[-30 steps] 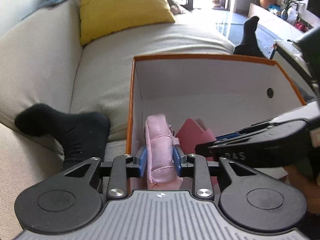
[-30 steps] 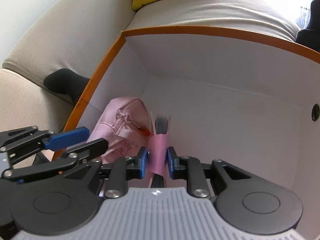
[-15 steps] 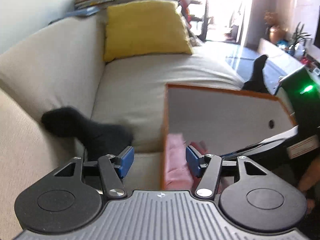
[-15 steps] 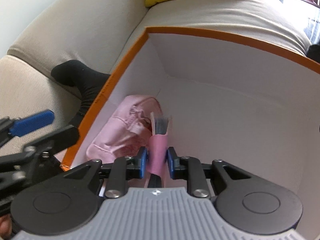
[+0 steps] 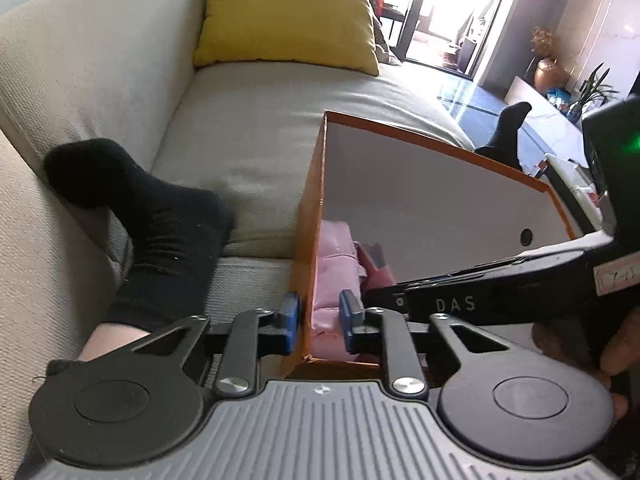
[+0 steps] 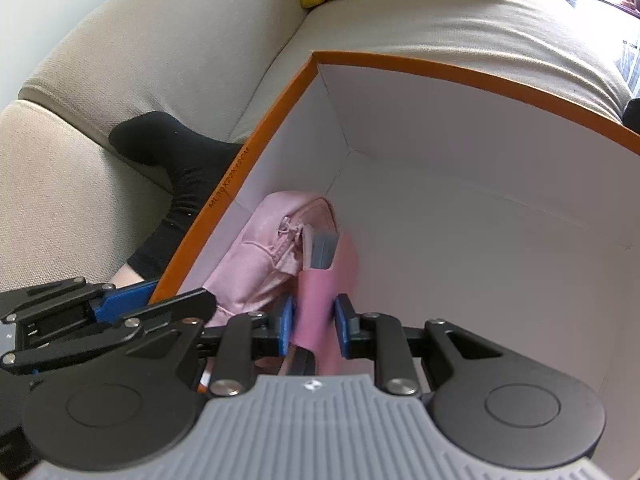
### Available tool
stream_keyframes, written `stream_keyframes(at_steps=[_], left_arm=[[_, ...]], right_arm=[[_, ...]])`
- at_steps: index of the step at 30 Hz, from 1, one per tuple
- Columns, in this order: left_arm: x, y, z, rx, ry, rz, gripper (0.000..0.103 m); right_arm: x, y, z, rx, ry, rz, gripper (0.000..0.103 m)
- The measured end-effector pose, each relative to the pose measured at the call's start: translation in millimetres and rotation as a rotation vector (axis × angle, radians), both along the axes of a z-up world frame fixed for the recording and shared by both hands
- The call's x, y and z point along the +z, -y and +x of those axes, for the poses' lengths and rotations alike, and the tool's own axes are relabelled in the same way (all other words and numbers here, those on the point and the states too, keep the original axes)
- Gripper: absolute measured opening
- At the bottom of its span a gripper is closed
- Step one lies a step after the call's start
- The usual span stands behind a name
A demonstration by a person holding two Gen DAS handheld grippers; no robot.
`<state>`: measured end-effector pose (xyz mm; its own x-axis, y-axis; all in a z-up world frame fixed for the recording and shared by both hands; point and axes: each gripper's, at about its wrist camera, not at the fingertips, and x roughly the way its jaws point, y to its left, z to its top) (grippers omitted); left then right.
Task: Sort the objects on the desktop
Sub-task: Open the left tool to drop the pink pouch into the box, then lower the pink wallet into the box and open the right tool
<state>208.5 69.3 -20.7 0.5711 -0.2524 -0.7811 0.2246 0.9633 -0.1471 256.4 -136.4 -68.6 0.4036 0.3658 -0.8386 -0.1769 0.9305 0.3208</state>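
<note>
An orange-edged white box [image 5: 440,144] [image 6: 440,68] stands on the sofa. A pale pink zip pouch [image 5: 334,264] [image 6: 264,256] leans on the inside of its left wall. My left gripper [image 5: 319,316] [image 6: 160,300] straddles that wall, one pad outside and one inside by the pouch; its jaws are closing on the wall. My right gripper [image 6: 314,320] [image 5: 372,292] is low inside the box, shut on a darker pink card holder [image 6: 316,292] [image 5: 376,264] with grey cards showing at its top, right beside the pouch.
A person's foot in a black sock [image 5: 152,216] [image 6: 180,160] rests on the beige sofa [image 5: 248,140] just left of the box. A yellow cushion [image 5: 288,16] lies at the back. A second socked foot [image 5: 508,128] shows beyond the box. A hand [image 5: 616,344] holds the right gripper.
My left gripper let go of the pink pouch, opened wide, moved left and closed across the box's left wall. The right gripper kept its hold on the card holder.
</note>
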Motion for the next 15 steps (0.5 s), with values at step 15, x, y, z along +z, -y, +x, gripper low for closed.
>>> stream_keyframes(at_steps=[15], left_arm=[[-2.0,-10.3,-27.6,0.021,-0.022,-0.046,0.008]], right_arm=[[-1.1,6.6,-8.4,0.041,-0.051,0.018,0.023]])
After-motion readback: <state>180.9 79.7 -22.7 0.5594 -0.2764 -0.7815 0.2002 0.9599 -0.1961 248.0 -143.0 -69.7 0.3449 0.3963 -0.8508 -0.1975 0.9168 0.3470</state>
